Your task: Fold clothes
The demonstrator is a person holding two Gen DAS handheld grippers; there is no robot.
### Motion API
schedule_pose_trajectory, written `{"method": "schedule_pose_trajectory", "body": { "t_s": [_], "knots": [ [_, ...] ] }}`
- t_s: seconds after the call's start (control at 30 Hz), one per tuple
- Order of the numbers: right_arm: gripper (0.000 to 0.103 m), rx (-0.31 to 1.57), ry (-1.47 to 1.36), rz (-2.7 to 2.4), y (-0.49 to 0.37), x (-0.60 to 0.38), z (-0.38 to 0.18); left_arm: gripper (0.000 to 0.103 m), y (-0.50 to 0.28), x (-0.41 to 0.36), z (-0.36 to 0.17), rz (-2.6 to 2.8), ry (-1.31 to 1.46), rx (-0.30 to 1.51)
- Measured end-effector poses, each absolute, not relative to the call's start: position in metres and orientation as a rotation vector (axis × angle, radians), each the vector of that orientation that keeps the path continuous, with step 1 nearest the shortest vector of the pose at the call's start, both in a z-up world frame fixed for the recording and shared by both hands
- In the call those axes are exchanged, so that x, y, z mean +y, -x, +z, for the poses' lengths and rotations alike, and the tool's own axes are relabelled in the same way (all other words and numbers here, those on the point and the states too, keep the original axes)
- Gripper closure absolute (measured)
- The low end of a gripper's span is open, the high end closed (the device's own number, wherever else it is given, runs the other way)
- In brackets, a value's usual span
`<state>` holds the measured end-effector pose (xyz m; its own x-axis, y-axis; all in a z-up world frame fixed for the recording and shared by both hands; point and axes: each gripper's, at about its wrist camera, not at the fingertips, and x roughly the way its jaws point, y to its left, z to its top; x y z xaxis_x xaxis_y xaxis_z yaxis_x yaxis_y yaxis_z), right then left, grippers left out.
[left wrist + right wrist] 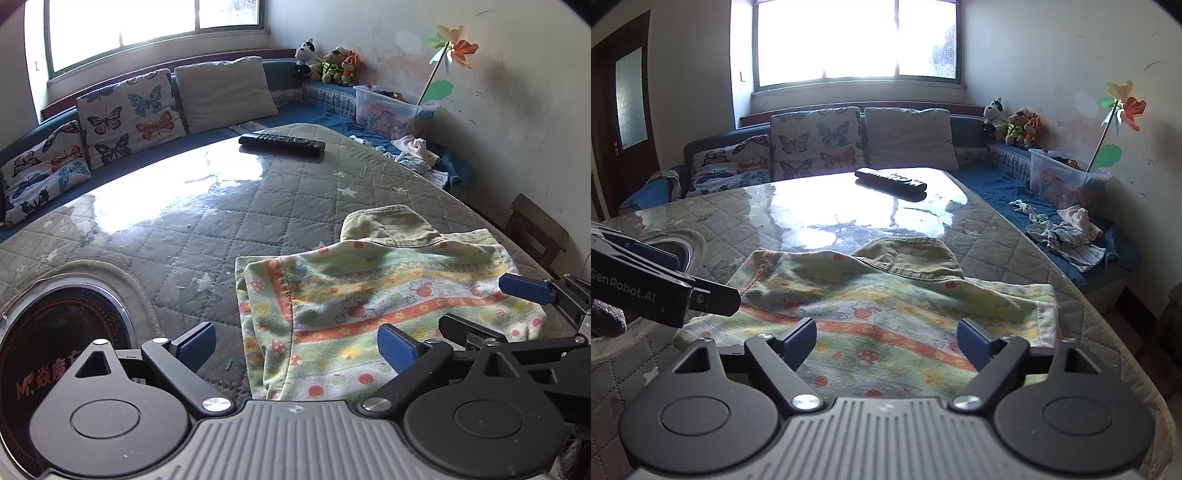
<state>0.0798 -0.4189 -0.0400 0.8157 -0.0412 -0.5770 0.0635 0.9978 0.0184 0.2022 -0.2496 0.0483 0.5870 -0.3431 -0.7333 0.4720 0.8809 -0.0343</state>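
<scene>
Both our grippers, left [297,349] and right [886,341], are wide open over the shirt [871,321]. Grabbing only one layer could mess our fold.

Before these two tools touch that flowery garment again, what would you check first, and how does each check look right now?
1. Left tool open and free of cloth: ok, blue pads spread, nothing between them.
2. Right tool open: ok, jaws wide above the cloth.
3. Flowery garment flat on the quilted table: not ok, its far edge is rumpled.
4. Olive garment out of the way: not ok, the flowery garment partly covers it.
5. Remote clear of the fold area: ok, far across the table.
6. Tools clear of each other: cannot tell, they look close together over the garment.
</scene>
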Motion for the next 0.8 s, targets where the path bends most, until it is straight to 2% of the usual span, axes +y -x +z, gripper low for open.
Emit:
{"method": "schedule_pose_trajectory", "body": {
  "t_s": [0.17, 0.33, 0.43, 0.8],
  "knots": [
    [0.012, 0.61, -0.036, -0.063, -0.073, -0.413, -0.038, 0.001, -0.191, -0.244, 0.054, -0.467, -0.172, 0.805],
    [0.011, 0.601, -0.037, -0.062, -0.064, -0.406, -0.035, 0.0, -0.18, -0.236, 0.057, -0.459, -0.165, 0.802],
    [0.005, 0.592, -0.035, -0.07, -0.058, -0.402, -0.031, 0.0, -0.173, -0.232, 0.058, -0.45, -0.165, 0.805],
    [0.0, 0.576, -0.04, -0.065, -0.039, -0.387, -0.026, 0.0, -0.146, -0.214, 0.066, -0.431, -0.168, 0.781]
  ]
}}
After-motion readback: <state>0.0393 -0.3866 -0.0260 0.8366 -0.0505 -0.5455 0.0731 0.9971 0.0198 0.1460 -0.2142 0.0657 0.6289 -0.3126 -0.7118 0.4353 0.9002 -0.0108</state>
